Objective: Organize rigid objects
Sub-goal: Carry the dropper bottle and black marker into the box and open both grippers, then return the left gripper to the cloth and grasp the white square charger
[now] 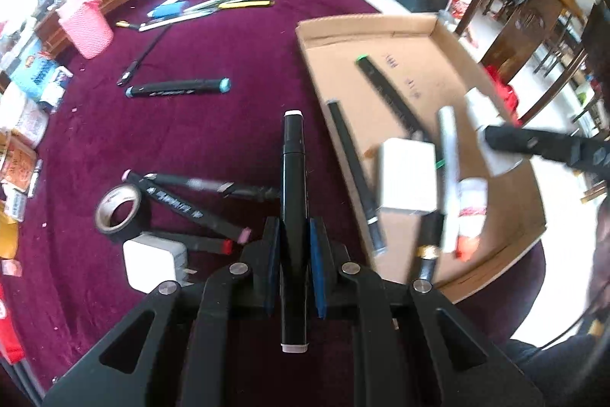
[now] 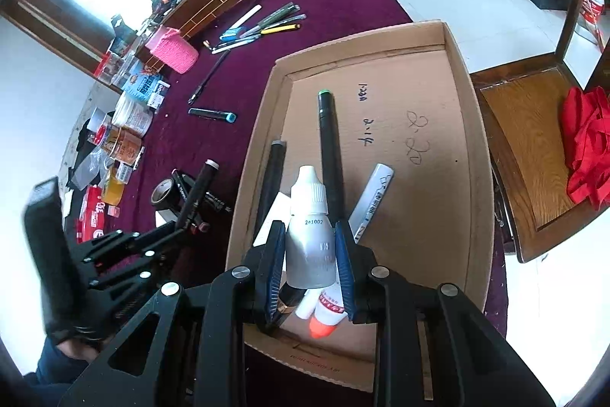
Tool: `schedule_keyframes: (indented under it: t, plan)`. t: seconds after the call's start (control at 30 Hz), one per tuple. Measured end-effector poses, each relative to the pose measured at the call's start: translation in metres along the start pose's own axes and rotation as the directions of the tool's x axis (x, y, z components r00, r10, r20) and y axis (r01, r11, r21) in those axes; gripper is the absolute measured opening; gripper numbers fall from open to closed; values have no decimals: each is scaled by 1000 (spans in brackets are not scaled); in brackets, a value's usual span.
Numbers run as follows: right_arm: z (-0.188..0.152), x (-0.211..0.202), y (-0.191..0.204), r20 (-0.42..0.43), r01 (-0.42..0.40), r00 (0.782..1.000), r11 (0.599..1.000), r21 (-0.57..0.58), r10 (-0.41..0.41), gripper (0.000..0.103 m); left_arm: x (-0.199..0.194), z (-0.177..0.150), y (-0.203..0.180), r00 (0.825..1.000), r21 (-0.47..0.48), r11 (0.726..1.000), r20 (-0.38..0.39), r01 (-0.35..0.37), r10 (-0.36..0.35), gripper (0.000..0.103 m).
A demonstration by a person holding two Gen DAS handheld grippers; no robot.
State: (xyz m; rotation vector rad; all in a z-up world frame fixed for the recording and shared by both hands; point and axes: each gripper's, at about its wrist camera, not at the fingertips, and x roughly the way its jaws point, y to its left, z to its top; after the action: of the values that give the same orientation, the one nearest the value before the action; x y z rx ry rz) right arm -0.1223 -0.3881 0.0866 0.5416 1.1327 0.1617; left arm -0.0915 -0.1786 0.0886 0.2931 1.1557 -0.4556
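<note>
The left gripper (image 1: 293, 266) is closed on a black marker (image 1: 293, 216), its blue pads pressing both sides of the barrel, which points straight ahead above the maroon tablecloth (image 1: 228, 56); a pale cap end shows at the far tip and another at the near end. The right gripper (image 2: 310, 266) is clamped on a white dropper bottle (image 2: 309, 235) held upright over the near end of the cardboard box (image 2: 450, 71) — the number "241002" is printed on the bottle's shoulder, and the smaller print lower down is too blurred to read. Handwritten black marks sit on the box floor, one reading roughly "2.14"; the others I cannot make out. In the box lie a green-tipped black marker (image 2: 328, 140), a grey-tipped black marker (image 2: 271, 178), a white pen (image 2: 371, 201) with unreadable print, and an orange-capped tube (image 2: 326, 315) with a red-and-white label. Left of the box, on the cloth, rest a roll of black tape (image 1: 120, 212), a white charger block (image 1: 152, 264), several loose markers (image 1: 190, 205) with white lettering too small to read, and a teal-capped marker (image 1: 179, 88). A pink basket (image 1: 85, 25) stands at the far left.
</note>
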Motion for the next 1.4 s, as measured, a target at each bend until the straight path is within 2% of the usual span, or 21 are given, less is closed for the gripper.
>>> schedule_keyframes:
  t: [0.13, 0.23, 0.3, 0.5, 0.83, 1.0, 1.07, 1.17, 1.23, 1.4]
  plan:
    - [6, 4, -14, 4, 34, 999, 999, 35, -34, 23, 3, 22, -18, 997, 5, 997, -16, 81, -81, 13]
    - [11, 6, -25, 10, 69, 998, 996, 57, -70, 23, 14, 40, -35, 995, 20, 995, -23, 101, -100, 13]
    - [13, 9, -31, -6, 124, 992, 990, 66, -124, 23, 26, 49, -39, 994, 16, 995, -33, 102, -101, 13]
    - [5, 20, -46, -43, 149, 988, 986, 77, -146, 23, 54, 54, -54, 994, 9, 998, -80, 69, -68, 13]
    - [5, 26, -47, -37, 201, 979, 978, 45, -200, 23, 65, 64, -60, 998, 15, 999, -41, 44, -43, 13]
    - [4, 25, -45, -38, 209, 978, 976, 58, -207, 25, 69, 65, -50, 996, -11, 996, -41, 85, -85, 13]
    - [4, 24, -46, -40, 222, 975, 973, 60, -219, 29, 69, 64, -45, 990, -32, 991, -55, 129, -130, 15]
    - [4, 21, -45, -35, 231, 973, 971, 64, -229, 29, 65, 61, -38, 983, -53, 984, -59, 170, -173, 22]
    - [4, 19, -43, -26, 248, 969, 967, 57, -247, 29, 62, 59, -37, 978, -64, 980, -71, 191, -195, 39]
    - [5, 13, -37, -3, 255, 967, 965, 62, -255, 30, 51, 52, -37, 975, -50, 976, -65, 210, -214, 40]
